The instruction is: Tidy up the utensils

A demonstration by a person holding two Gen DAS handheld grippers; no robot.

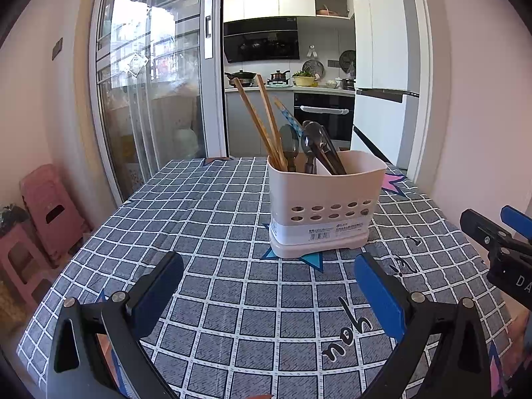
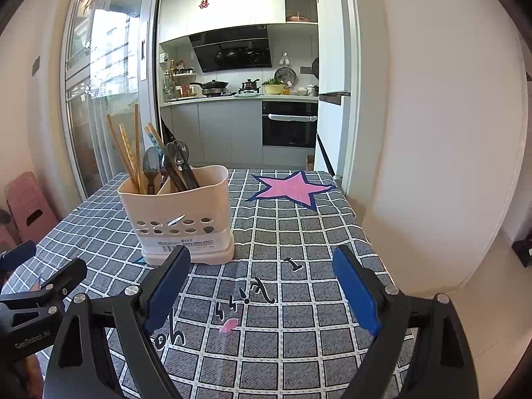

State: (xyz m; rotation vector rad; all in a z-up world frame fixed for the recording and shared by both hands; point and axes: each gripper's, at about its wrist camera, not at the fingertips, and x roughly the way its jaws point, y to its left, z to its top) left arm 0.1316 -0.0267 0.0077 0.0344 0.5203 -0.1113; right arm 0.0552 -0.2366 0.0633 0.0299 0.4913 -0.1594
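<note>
A cream plastic utensil holder (image 1: 321, 212) stands upright on the checked tablecloth (image 1: 216, 232); it also shows in the right wrist view (image 2: 181, 212). Wooden chopsticks (image 1: 257, 123) lean in its left compartment, and dark spoons (image 1: 311, 143) stand beside them toward the middle divider. In the right wrist view the chopsticks (image 2: 128, 149) and spoons (image 2: 168, 166) show the same way. My left gripper (image 1: 269, 286) is open and empty, a little in front of the holder. My right gripper (image 2: 262, 286) is open and empty, in front and to the right of the holder.
The right gripper's body (image 1: 498, 246) shows at the right edge of the left wrist view. The table's right edge (image 2: 365, 232) borders a white wall. Pink stools (image 1: 43, 212) stand left of the table. A glass sliding door (image 1: 149, 76) and kitchen lie behind.
</note>
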